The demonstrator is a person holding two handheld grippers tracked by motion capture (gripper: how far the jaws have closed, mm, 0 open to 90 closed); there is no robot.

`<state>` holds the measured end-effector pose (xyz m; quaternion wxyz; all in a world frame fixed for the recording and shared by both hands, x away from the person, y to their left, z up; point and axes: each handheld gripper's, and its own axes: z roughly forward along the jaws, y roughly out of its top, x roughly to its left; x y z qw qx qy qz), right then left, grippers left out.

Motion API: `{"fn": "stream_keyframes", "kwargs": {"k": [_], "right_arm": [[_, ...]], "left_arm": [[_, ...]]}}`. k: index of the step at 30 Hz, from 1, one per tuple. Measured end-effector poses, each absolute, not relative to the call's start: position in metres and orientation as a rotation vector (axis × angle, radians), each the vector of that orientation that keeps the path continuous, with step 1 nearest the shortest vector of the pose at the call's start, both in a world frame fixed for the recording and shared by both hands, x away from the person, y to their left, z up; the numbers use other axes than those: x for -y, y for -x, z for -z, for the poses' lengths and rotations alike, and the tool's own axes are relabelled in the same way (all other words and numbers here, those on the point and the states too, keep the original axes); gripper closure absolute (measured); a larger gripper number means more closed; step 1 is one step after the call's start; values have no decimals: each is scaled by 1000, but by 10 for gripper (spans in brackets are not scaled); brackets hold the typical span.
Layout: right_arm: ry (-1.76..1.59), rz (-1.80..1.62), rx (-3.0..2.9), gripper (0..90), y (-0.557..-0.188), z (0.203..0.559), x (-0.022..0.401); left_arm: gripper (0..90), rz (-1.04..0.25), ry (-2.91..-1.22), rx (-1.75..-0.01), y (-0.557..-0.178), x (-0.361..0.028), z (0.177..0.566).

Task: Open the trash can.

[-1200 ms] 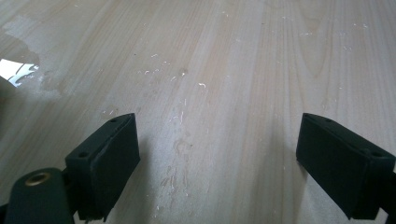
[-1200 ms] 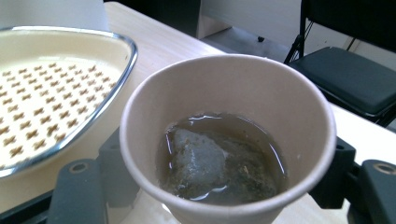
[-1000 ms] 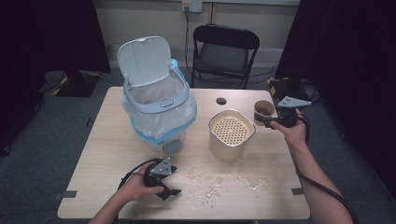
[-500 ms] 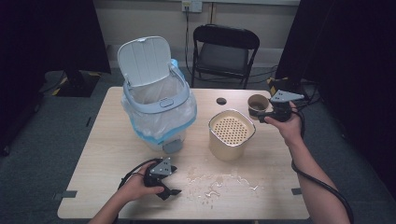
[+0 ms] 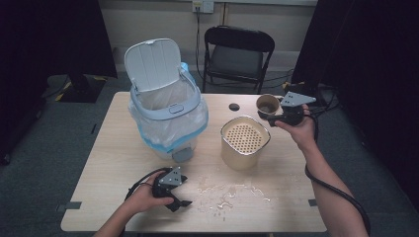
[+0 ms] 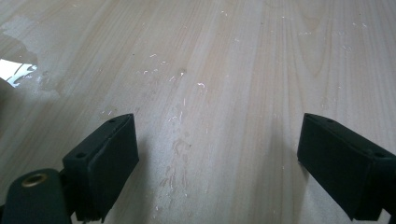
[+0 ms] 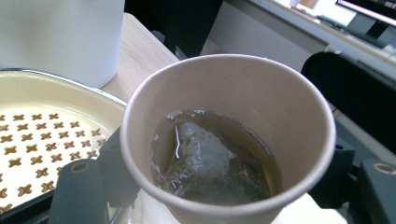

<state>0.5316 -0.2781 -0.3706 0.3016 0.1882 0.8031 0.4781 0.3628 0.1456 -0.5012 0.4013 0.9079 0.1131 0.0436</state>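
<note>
Over at the far right of the table, the right gripper (image 5: 273,111) has a paper cup (image 5: 268,104) clamped between its jaws, lifted clear of the wood and held just behind the cream canister (image 5: 244,142) with the perforated top. From the right gripper view the cup (image 7: 229,140) sits upright, one black jaw pressing on each side of its wall, and a wet tea bag (image 7: 205,163) lies slumped in a shallow pool of brownish liquid at the bottom (the bag is mostly under the surface). The canister's patterned strainer lid (image 7: 37,140) lies just below and to the left of the cup in that view.

The left gripper (image 5: 180,202) rests low at the near edge of the table (image 5: 113,148), in the person's left hand (image 5: 143,197). Its jaws stand wide apart with nothing between them; the left gripper view looks straight down at bare wood grain flecked with small droplets. A spill of water (image 5: 227,192) spreads over the tabletop just to the right of that gripper.

Behind it all, the white pedal bin (image 5: 165,111) stands on the left half of the table with its lid (image 5: 152,64) swung up and a clear liner bag folded over the rim. A small dark round object (image 5: 234,106) lies on the table between the bin and the cup, and a black folding chair (image 5: 237,54) stands beyond the far edge.
</note>
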Motion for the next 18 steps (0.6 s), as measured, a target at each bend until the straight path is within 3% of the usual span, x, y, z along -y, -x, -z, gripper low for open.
{"fn": "stream_keyframes", "kwargs": {"k": [18], "right_arm": [[-206, -1120, -2109, 276, -522, 357, 256]], "left_arm": [[115, -109, -2295, -288, -363, -146, 501]]}}
